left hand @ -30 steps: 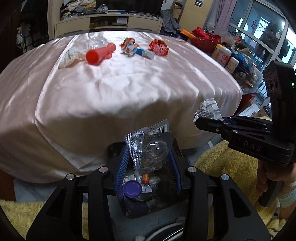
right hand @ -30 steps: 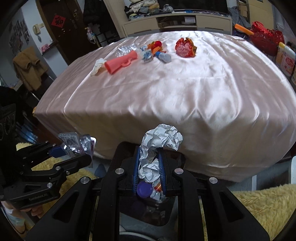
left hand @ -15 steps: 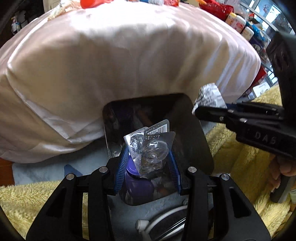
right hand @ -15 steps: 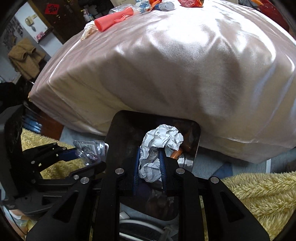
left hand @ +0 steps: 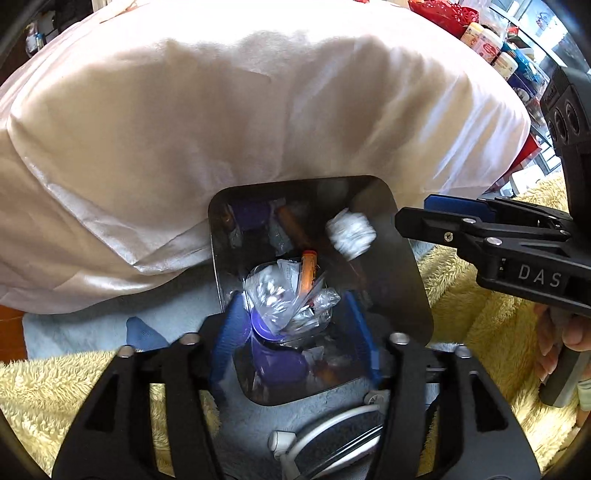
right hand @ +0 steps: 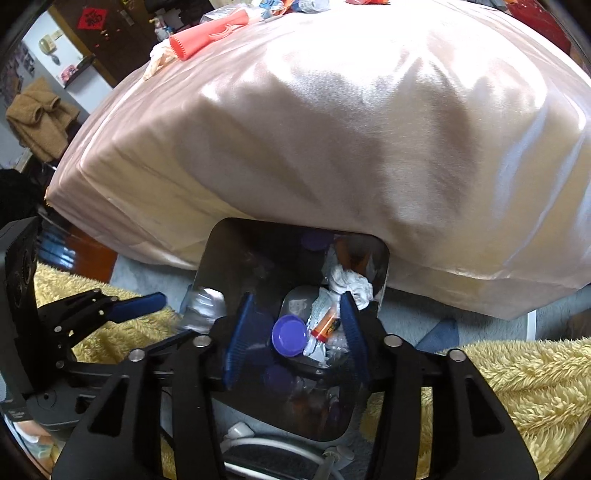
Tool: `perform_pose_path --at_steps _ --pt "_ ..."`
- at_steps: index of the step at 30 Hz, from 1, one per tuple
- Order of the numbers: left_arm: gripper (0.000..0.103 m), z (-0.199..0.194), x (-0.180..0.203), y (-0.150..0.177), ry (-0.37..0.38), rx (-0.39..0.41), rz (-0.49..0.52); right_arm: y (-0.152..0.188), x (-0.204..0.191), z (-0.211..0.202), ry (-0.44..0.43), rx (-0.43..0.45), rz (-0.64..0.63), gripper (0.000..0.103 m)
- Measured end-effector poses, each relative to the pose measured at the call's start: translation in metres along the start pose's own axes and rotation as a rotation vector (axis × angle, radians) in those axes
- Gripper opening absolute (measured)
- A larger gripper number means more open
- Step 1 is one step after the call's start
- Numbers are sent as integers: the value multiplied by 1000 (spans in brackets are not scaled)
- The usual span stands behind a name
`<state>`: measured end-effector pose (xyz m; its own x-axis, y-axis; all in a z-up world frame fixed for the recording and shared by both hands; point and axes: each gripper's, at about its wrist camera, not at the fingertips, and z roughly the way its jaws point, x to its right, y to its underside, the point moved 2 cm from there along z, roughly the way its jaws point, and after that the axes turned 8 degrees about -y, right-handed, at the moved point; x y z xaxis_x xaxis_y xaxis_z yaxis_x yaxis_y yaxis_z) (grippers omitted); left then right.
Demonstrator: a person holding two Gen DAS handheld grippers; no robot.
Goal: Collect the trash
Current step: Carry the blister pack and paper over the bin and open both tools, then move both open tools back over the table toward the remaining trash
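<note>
A dark metal trash bin [left hand: 413,273] stands on the floor against the cloth-covered table; it also shows in the right wrist view [right hand: 214,258]. My left gripper [left hand: 295,332] is open above it, and a clear plastic blister pack [left hand: 273,299] falls blurred between its fingers. My right gripper [right hand: 295,332] is open above the bin, and a crumpled white paper ball [left hand: 351,232] drops inside, also seen in the right wrist view [right hand: 351,284]. The bin holds a purple cap [right hand: 289,335], an orange tube [left hand: 308,269] and wrappers.
The pink satin tablecloth [left hand: 221,110] hangs right behind the bin. A red tube [right hand: 210,31] and more litter lie on the far tabletop. A yellow fluffy rug [right hand: 498,384] covers the floor. A white cable [left hand: 317,439] lies below the bin. Bottles [left hand: 484,40] stand at right.
Both grippers have opened over the bin. The blister pack left the left gripper and the paper ball left the right gripper; both are falling into the bin.
</note>
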<state>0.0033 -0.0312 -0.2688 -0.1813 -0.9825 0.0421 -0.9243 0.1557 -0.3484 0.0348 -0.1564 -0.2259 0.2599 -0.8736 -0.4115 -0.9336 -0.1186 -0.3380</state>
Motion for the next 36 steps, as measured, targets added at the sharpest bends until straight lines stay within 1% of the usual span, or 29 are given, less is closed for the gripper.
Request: perform_pose_path --at_steps 1,2,3,4,5,6,9,12,14,16,19,21,23,25,27,29,31,36 --pt "74 -1 -1 0 -10 4 -3 0 1 0 11 3 3 63" --pt "83 -3 -2 -1 -24 9 -5 -1 3 -1 24 8 7 73" --pt "85 -5 -3 -1 -39 13 -7 -1 5 -2 34 9 13 78" --pt "89 -6 -3 -1 -49 14 -9 -1 8 -2 38 0 20 94" --pt "92 -8 -5 -2 -54 14 -13 -1 10 -2 39 -5 27 99" --pt "95 -9 -6 -2 -56 13 -16 -1 12 -3 43 -4 31 100" --pt "95 -14 -12 -3 -61 18 -32 -2 20 -13 47 14 55 100" --pt "95 -26 -19 -5 -59 28 -53 -7 25 -30 42 59 83 100" --pt "95 -37 -24 -9 -57 44 -55 -13 24 -43 46 89 77 100" --pt "95 -51 -29 -15 -75 80 -46 -22 21 -61 64 132 56 100" --pt "95 -77 -39 -32 -106 153 -52 -42 17 -91 72 212 30 100" --pt "95 -90 -47 -45 -114 193 -65 -56 15 -105 71 253 14 100" --pt "95 -99 -55 -61 -113 217 -77 -72 13 -116 80 285 -4 100" --pt "95 -105 -60 -76 -110 233 -85 -87 11 -119 86 299 -21 100" --pt "95 -108 -65 -91 -84 247 -83 -101 8 -120 86 306 -36 100" --pt "95 -109 -69 -106 -53 244 -92 -114 5 -118 89 309 -54 100" --pt "95 -104 -72 -119 -36 235 -100 -125 4 -115 91 304 -67 100" --pt "95 -83 -76 -147 -48 214 -89 -144 6 -93 70 272 -63 100"
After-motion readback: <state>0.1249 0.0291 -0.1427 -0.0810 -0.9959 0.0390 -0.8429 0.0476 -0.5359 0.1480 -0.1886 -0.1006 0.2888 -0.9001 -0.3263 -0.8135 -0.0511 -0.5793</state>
